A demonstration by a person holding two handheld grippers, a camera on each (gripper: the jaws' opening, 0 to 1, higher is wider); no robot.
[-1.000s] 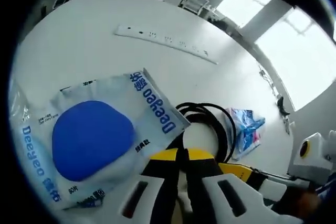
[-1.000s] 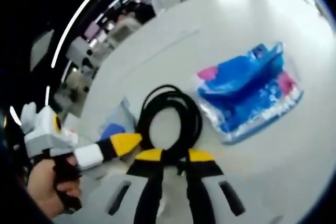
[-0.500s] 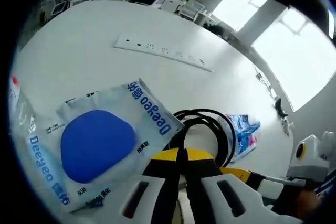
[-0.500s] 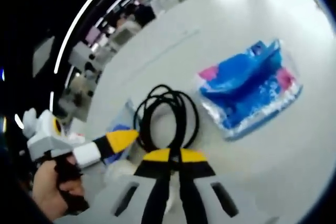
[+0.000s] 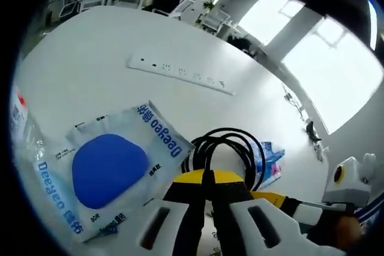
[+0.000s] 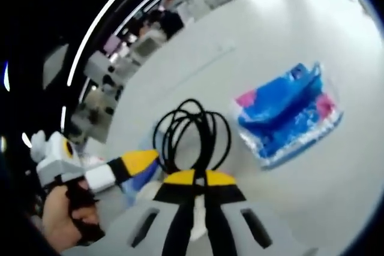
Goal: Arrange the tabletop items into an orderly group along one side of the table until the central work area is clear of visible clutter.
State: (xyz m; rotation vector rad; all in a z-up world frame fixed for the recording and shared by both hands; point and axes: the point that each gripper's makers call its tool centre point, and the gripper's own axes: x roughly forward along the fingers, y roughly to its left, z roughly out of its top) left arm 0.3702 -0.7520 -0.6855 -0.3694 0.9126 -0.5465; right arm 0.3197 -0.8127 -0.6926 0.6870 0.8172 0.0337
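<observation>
A coiled black cable [image 5: 231, 147] sits just beyond my left gripper [image 5: 207, 176], whose yellow-tipped jaws are shut where the near strands run in. In the right gripper view the cable [image 6: 192, 130] rises in loops from my right gripper [image 6: 198, 177], shut on its lower end. The left gripper [image 6: 143, 160] comes in from the left and meets the coil's lower left side. A clear "Deeyeo" bag with a blue pad [image 5: 111, 169] lies left of the cable. Right of the coil lies a blue and pink packet [image 6: 288, 118], also visible past the coil [image 5: 271, 159].
The white table [image 5: 90, 58] carries a long white strip with small sockets [image 5: 180, 70] farther back. Another clear packet [image 5: 18, 109] lies at the far left edge. A hand [image 6: 60, 214] grips the left gripper's handle. Office desks and chairs stand beyond the table.
My right gripper went from open around the cable's lower end to shut on it. The coil now stands up in looser loops, and the bag sits farther left of my left jaws.
</observation>
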